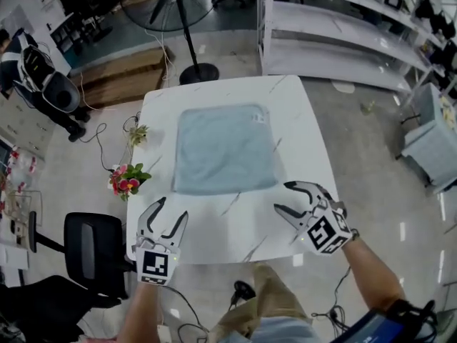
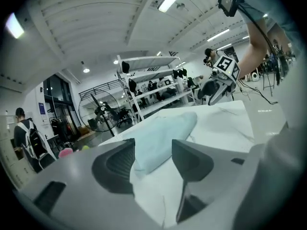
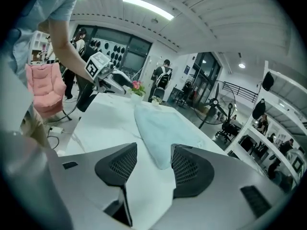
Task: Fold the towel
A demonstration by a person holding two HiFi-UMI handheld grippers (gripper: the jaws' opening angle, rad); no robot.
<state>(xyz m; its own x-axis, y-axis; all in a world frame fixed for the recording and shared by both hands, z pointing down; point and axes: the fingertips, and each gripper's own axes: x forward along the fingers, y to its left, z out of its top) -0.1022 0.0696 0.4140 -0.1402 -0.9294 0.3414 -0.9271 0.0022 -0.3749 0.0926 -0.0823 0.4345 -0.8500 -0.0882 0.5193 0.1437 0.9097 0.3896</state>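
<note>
A light blue towel [image 1: 225,148] lies flat and spread out on the white marble table [image 1: 214,220]. My left gripper [image 1: 173,207] hovers over the table's near left part, open, short of the towel's near left corner. My right gripper [image 1: 283,196] is open too, just off the towel's near right corner. In the left gripper view the towel [image 2: 163,133] lies ahead of the empty left gripper [image 2: 153,142], with the right gripper [image 2: 216,87] beyond. The right gripper view has the towel's corner [image 3: 163,128] ahead of the empty right gripper [image 3: 154,150], and the left gripper [image 3: 115,83] across the table.
Pink flowers [image 1: 128,179] and a small plant [image 1: 138,133] sit off the table's left edge. A black chair [image 1: 89,245] stands at the near left. A fan stand [image 1: 193,70] and white shelves [image 1: 335,20] are behind the table. A person with a backpack [image 1: 43,84] stands far left.
</note>
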